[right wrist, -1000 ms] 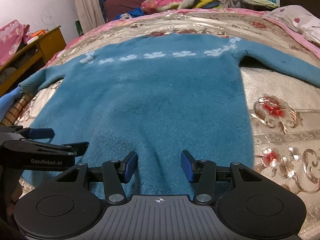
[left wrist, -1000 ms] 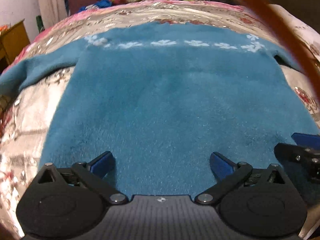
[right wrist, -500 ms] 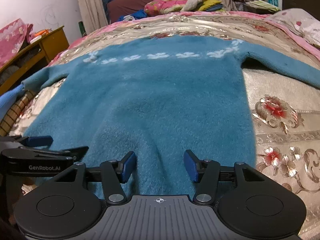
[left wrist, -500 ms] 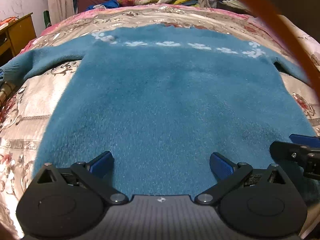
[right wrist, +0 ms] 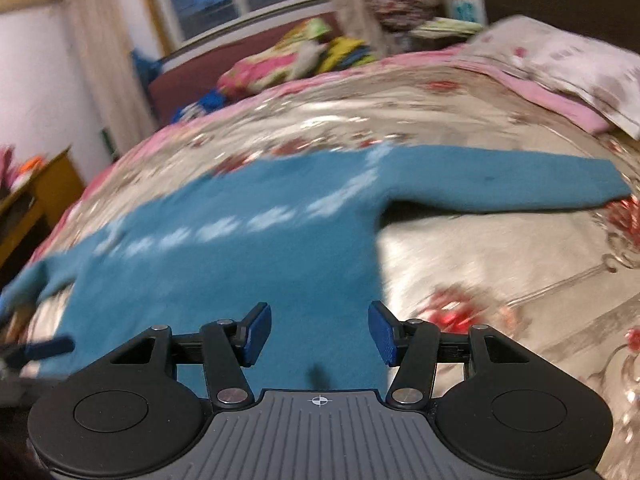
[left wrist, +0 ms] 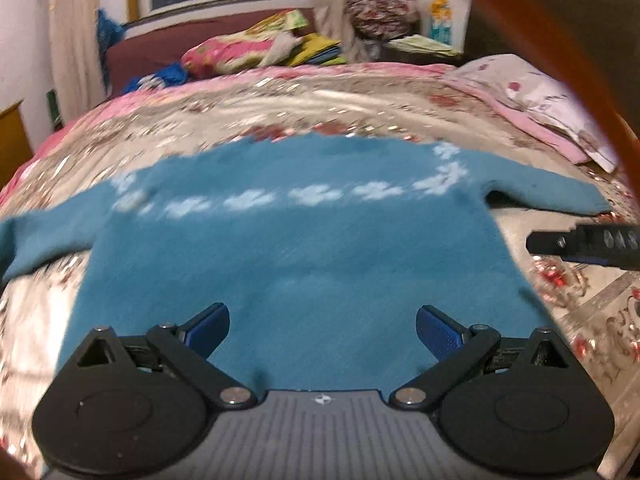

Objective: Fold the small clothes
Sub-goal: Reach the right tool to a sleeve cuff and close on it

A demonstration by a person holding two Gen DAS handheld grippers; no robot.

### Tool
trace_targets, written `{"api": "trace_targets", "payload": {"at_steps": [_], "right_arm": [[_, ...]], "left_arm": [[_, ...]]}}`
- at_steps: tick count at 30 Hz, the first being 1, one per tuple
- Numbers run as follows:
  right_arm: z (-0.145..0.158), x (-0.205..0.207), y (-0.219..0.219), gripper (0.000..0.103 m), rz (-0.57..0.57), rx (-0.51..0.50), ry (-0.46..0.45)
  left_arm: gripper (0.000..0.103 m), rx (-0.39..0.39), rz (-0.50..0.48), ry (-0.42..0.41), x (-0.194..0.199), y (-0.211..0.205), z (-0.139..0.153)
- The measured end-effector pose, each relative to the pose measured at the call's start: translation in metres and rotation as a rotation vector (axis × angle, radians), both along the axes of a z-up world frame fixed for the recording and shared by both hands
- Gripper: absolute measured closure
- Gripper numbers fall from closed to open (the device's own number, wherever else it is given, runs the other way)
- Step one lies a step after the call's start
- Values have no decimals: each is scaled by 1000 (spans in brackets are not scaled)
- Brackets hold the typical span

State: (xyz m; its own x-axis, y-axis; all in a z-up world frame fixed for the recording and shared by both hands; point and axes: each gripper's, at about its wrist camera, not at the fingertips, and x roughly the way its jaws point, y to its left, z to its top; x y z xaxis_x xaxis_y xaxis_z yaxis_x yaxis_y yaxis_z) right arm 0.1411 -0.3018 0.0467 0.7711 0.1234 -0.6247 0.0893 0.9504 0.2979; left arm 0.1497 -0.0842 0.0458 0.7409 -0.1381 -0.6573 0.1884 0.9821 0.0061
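Observation:
A fuzzy teal sweater (left wrist: 296, 256) with a band of white flowers lies flat on the bed, sleeves spread to both sides. It also shows in the right wrist view (right wrist: 248, 264). My left gripper (left wrist: 322, 330) is open and empty above the sweater's near hem. My right gripper (right wrist: 318, 334) is open and empty above the hem's right part, near the right side edge. The right gripper's fingers (left wrist: 580, 242) show at the right in the left wrist view. The right sleeve (right wrist: 500, 188) stretches out to the right. Both views are blurred.
The floral bedspread (right wrist: 500, 264) covers the bed. A pink patterned pillow (left wrist: 548, 100) lies at the far right. Folded bedding (left wrist: 256, 48) is piled beyond the bed. A wooden cabinet (right wrist: 36, 196) stands at the left. An orange cable (left wrist: 560, 52) crosses the left wrist view.
Both grippers have lifted and tilted up, so the window and far wall come into view. The right gripper's jaws have opened wider. The sweater has not moved.

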Motion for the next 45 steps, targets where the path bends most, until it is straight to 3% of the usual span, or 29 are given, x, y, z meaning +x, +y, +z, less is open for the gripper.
{"api": "trace_targets", "payload": {"at_steps": [6, 17, 25, 30, 37, 45], "right_arm": [[-14, 19, -70, 49, -193, 63, 6], [-30, 42, -159, 49, -426, 118, -7], [-48, 41, -220, 49, -566, 256, -7], [-61, 45, -242, 47, -616, 351, -10], [-67, 53, -260, 47, -648, 402, -52], [-81, 61, -281, 47, -659, 561, -113]], "left_arm": [[0, 79, -104, -52, 18, -48, -3], [0, 39, -163, -42, 36, -98, -15], [0, 3, -172, -24, 50, -116, -25], [0, -14, -165, 3, 56, -117, -33], [0, -31, -168, 21, 62, -118, -37], [0, -24, -180, 36, 65, -122, -41]]}}
